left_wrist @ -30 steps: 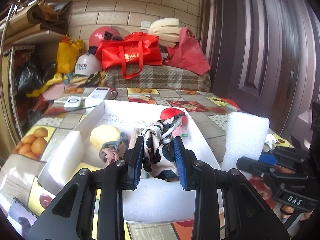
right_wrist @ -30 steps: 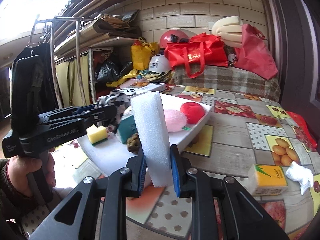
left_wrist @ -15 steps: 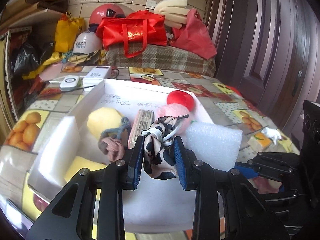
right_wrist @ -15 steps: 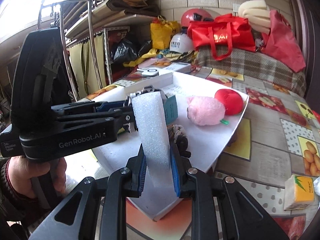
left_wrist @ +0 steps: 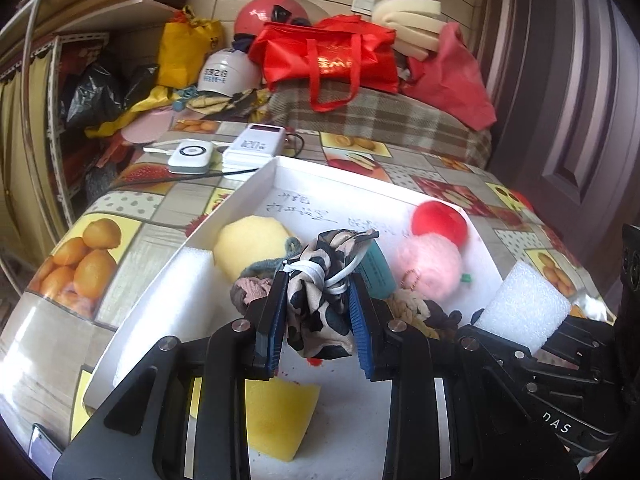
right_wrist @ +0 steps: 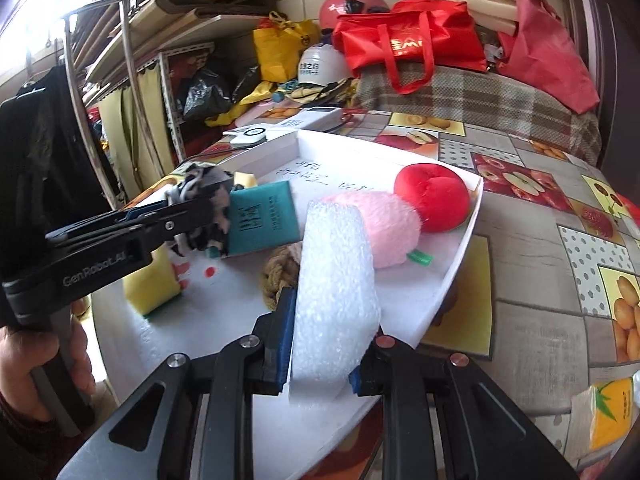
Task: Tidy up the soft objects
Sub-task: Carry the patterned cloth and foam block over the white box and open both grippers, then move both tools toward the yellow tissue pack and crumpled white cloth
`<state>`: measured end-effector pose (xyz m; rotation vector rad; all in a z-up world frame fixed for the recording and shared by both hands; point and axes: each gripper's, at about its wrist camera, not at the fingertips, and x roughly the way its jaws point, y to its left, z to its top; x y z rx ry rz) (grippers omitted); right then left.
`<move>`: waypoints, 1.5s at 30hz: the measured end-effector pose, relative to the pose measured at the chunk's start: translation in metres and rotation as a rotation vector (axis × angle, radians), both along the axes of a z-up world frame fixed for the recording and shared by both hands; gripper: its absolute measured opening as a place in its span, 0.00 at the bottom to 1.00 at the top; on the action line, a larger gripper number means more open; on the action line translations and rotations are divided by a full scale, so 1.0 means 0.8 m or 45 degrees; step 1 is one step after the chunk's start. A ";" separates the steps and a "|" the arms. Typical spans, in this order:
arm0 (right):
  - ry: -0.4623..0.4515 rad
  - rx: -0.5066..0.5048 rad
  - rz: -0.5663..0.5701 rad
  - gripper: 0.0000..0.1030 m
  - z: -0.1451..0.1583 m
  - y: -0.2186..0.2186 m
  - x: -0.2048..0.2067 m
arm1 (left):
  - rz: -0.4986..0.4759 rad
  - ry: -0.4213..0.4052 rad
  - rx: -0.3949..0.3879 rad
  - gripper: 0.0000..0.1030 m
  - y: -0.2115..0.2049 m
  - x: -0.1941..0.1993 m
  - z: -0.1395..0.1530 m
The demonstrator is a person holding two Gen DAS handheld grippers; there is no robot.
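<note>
1. Your left gripper (left_wrist: pixel 318 312) pinches the spotted cloth (left_wrist: pixel 320 300), hiding the tray (left_wrist: pixel 256 184) floor beneath it.
2. Your right gripper (right_wrist: pixel 326 344) squeezes the foam (right_wrist: pixel 336 288); its near end is cut off.
3. Both now hang over the tray; a second ago the foam stood right of it.

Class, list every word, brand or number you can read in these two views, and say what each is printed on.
"GenRobot.AI": left gripper arm.
"DAS": right gripper body.
"120": white power bank.
Red bag: gold print, not legible.
White helmet: characters too small.
Teal card: print too small.
Tray floor: handwriting, unreadable.
</note>
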<state>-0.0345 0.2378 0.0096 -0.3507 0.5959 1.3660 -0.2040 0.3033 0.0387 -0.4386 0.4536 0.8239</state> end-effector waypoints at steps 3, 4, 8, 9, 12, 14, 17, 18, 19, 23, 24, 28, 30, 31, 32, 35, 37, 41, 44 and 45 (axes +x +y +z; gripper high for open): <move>-0.005 0.002 0.001 0.20 0.000 0.005 -0.001 | 0.038 -0.011 0.002 0.28 0.006 0.000 0.001; -0.014 0.002 0.013 0.20 0.001 0.004 -0.004 | 0.044 -0.008 0.006 0.28 0.006 0.000 0.001; -0.065 0.024 0.062 0.22 0.004 0.001 -0.017 | 0.061 -0.008 0.063 0.32 -0.003 -0.002 0.006; -0.078 0.029 0.072 0.22 0.005 0.000 -0.020 | 0.071 -0.009 0.079 0.41 -0.005 -0.003 0.007; -0.122 0.049 0.069 0.41 0.007 -0.002 -0.027 | 0.116 -0.057 0.142 0.86 -0.015 -0.015 0.013; -0.154 0.091 0.059 0.75 0.011 -0.009 -0.031 | 0.142 -0.107 0.187 0.95 -0.023 -0.025 0.018; -0.218 0.183 0.044 0.79 0.018 -0.024 -0.040 | 0.165 -0.152 0.235 1.00 -0.032 -0.035 0.022; -0.242 0.211 0.041 0.79 0.020 -0.029 -0.044 | 0.177 -0.161 0.249 1.00 -0.034 -0.038 0.023; -0.261 0.241 0.049 0.79 0.021 -0.034 -0.049 | 0.185 -0.169 0.258 1.00 -0.035 -0.041 0.024; -0.167 0.269 0.187 0.79 0.023 -0.043 -0.066 | 0.213 -0.203 0.241 1.00 -0.033 -0.050 0.024; -0.155 0.273 0.213 0.79 0.023 -0.044 -0.071 | 0.218 -0.217 0.226 1.00 -0.030 -0.054 0.023; -0.157 0.323 0.237 0.79 0.026 -0.054 -0.075 | 0.247 -0.264 0.179 1.00 -0.024 -0.065 0.020; -0.125 0.322 0.215 0.79 0.026 -0.056 -0.069 | 0.253 -0.275 0.162 1.00 -0.022 -0.067 0.020; -0.109 0.327 0.191 0.79 0.027 -0.058 -0.065 | 0.253 -0.277 0.161 1.00 -0.022 -0.067 0.020; -0.096 0.325 0.166 0.79 0.027 -0.059 -0.061 | 0.249 -0.277 0.163 1.00 -0.024 -0.067 0.020; -0.082 0.302 0.089 0.79 0.025 -0.064 -0.051 | 0.211 -0.281 0.171 1.00 -0.034 -0.062 0.021; -0.114 0.283 0.041 0.79 0.024 -0.072 -0.045 | 0.171 -0.279 0.173 1.00 -0.046 -0.055 0.021; -0.202 0.213 -0.030 0.79 0.020 -0.093 -0.037 | 0.084 -0.266 0.195 1.00 -0.071 -0.039 0.023; -0.227 0.188 -0.075 0.79 0.017 -0.117 -0.025 | 0.011 -0.257 0.208 1.00 -0.092 -0.025 0.025; -0.238 0.188 -0.103 0.79 0.017 -0.127 -0.020 | -0.012 -0.253 0.212 1.00 -0.098 -0.021 0.026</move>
